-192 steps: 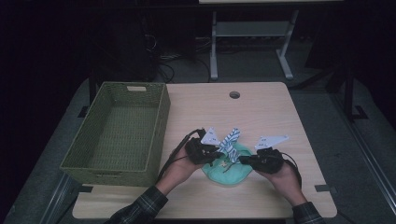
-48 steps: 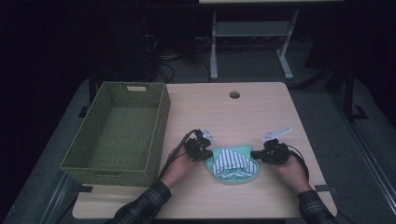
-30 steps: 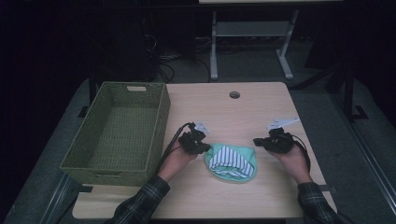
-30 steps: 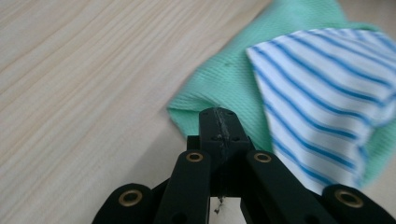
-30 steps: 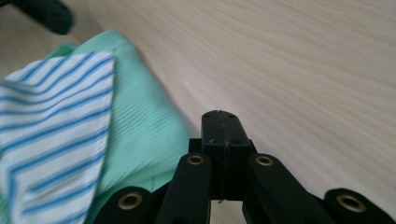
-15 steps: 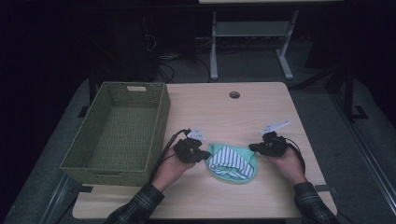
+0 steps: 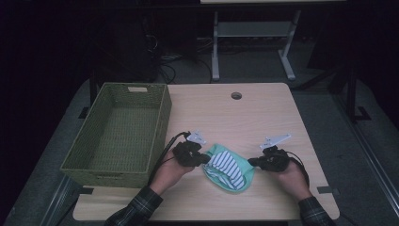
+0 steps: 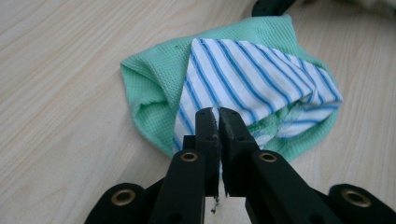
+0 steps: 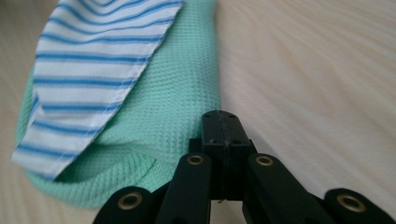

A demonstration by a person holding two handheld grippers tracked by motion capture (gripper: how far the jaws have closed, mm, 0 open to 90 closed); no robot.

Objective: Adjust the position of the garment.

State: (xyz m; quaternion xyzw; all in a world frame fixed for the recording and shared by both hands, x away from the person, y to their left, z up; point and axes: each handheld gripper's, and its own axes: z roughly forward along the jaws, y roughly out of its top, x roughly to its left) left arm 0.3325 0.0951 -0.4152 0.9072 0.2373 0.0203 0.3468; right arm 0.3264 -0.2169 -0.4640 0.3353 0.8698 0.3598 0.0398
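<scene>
In the left gripper view, the left tool (image 8: 218, 122) covers the near edge of the striped cloth (image 8: 252, 74), and whether a thread is pinched cannot be told. The right tool (image 9: 225, 128) hides the green cloth (image 9: 177, 107) rim beneath it. The tabletop (image 9: 317, 70) there is blurred.

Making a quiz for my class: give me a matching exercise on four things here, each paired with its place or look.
1 basket
2 cloth
3 left gripper
4 table hole

a green with a blue-striped panel
b far middle of the table
c left side of the table
d jaws at the cloth's striped edge

Pairs: 1-c, 2-a, 3-d, 4-b
</scene>
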